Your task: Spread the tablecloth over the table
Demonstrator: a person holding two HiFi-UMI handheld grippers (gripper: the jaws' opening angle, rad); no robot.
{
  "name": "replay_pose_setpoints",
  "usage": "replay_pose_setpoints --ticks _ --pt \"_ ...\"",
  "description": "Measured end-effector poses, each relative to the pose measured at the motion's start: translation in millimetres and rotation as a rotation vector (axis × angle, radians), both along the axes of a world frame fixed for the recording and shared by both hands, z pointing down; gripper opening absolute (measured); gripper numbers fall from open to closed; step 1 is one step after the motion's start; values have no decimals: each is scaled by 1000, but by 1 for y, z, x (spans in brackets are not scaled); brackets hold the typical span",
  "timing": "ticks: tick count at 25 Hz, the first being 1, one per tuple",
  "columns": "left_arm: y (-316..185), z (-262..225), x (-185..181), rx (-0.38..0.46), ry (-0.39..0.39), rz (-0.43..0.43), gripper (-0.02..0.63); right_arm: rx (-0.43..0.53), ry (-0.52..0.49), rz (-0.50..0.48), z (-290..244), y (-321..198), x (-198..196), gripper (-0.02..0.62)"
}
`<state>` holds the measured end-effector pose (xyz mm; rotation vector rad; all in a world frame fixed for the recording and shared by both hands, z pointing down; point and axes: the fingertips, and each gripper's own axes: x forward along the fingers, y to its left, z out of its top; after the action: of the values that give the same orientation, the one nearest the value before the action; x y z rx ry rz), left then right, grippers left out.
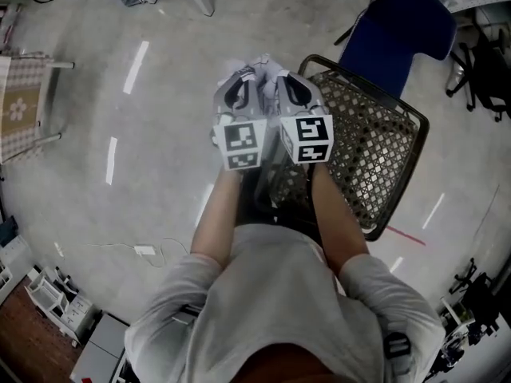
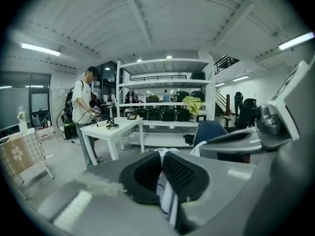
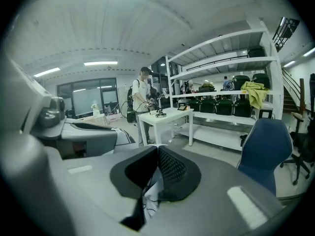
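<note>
Looked down on a wide grey floor (image 1: 160, 158). Saw a big wire basket (image 1: 375, 158) at 3 o'clock from the hands, with a blue chair (image 1: 399, 34) past it at 1 o'clock. Saw a small table (image 1: 20, 102) with a flowered cover far off at 9 o'clock. Saw, in the gripper views, tall white shelves (image 2: 167, 82), a white table (image 2: 115, 129) and a person (image 2: 82, 107) standing beside it.

Held the left gripper (image 1: 239, 82) and the right gripper (image 1: 291, 82) side by side, very close, both pointing to 12 o'clock. Had both pairs of jaws shut tight, each on a fold of the tablecloth (image 1: 259, 66). Showed white cloth with dark lines pinched between the black pads in each gripper view.

Found the tablecloth bunched in a small lump at the gripper tips, up in the air over the floor and the basket's near edge. Ran only a short way from 9 to 3 o'clock, from one grip to the other. Could not tell its long side, crumpled like that.
</note>
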<state>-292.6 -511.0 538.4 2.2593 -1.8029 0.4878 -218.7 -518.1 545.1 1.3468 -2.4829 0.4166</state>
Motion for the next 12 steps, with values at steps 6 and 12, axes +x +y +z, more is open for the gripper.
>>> replay_pose_setpoints --ticks 6,12 --pt "-50 -76 36 108 -13 46 23 47 -64 120 -48 -58 72 9" --pt "-82 -195 74 307 35 150 23 166 -108 333 -153 -73 230 9"
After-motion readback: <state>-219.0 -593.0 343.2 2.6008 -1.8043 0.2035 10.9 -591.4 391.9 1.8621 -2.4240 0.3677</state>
